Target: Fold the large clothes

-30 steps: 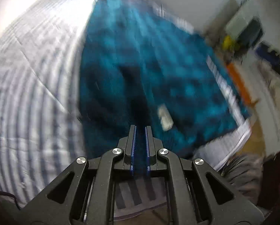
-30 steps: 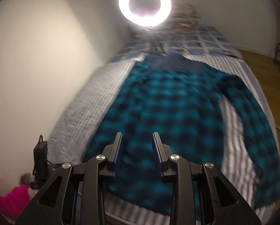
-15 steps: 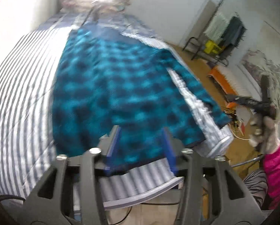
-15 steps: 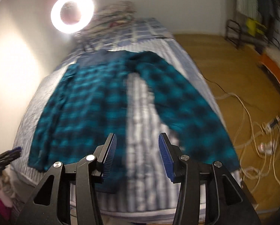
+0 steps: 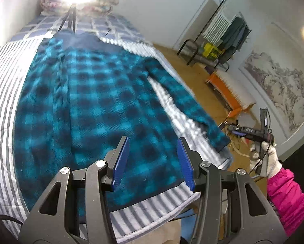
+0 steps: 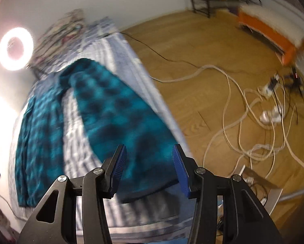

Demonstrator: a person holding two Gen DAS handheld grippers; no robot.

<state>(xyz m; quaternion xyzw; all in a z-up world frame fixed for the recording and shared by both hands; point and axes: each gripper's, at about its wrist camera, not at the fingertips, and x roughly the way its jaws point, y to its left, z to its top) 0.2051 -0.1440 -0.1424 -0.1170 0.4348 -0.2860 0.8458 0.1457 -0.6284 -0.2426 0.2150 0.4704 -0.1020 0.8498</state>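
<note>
Flat on a striped bed (image 5: 3,93), a teal plaid shirt (image 5: 95,105) is lying spread out. Both left tongs (image 5: 153,158) and right tongs (image 6: 148,165) are hovering above it wide open, gripping nothing. Only the left view is showing the gloved hand (image 5: 266,158); only the right view is revealing tangled floor cables (image 6: 239,109) and the ring light (image 6: 15,48).

striped bed (image 5: 1,101), ring light (image 6: 15,48), floor cables (image 6: 233,109), orange bench (image 6: 269,32).

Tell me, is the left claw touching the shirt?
Apart. The left wrist view shows the left claw open and raised above the shirt.
</note>
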